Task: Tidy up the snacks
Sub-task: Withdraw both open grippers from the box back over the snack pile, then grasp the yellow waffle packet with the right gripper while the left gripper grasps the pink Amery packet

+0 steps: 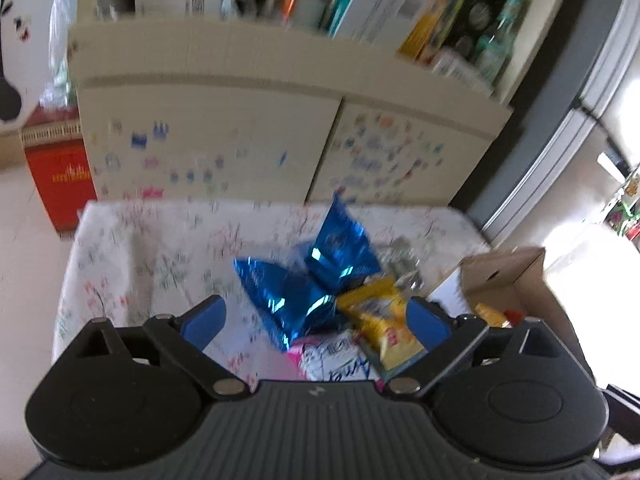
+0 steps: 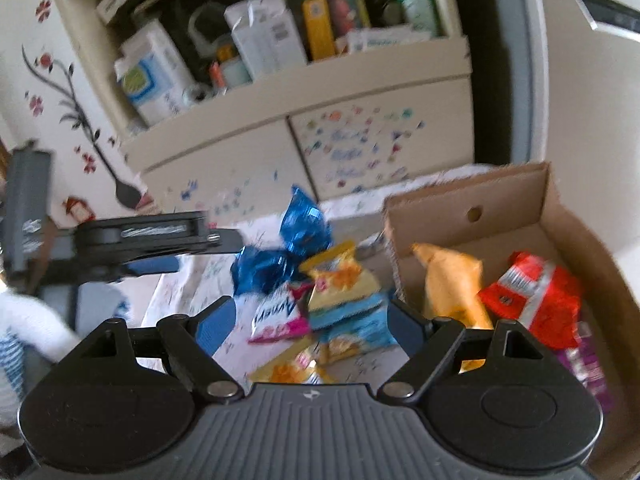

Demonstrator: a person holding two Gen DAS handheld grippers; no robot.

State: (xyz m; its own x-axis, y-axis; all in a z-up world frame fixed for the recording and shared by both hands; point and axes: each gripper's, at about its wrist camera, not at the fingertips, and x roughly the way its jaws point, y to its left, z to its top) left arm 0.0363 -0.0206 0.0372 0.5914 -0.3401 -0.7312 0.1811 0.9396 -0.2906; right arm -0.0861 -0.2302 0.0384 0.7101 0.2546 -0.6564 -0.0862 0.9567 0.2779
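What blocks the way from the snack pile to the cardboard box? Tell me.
Only the cardboard box near wall stands between them. The snack pile lies on the table just left of it, so packets must be lifted over that wall. Nothing else visible intervenes.

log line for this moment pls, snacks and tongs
left tongs: open, empty | right tongs: open, empty | snack pile: on table | cardboard box: orange packet, red packet inside

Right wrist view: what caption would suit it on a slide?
Open right gripper above loose snack packets on the table, beside a cardboard box already holding several.
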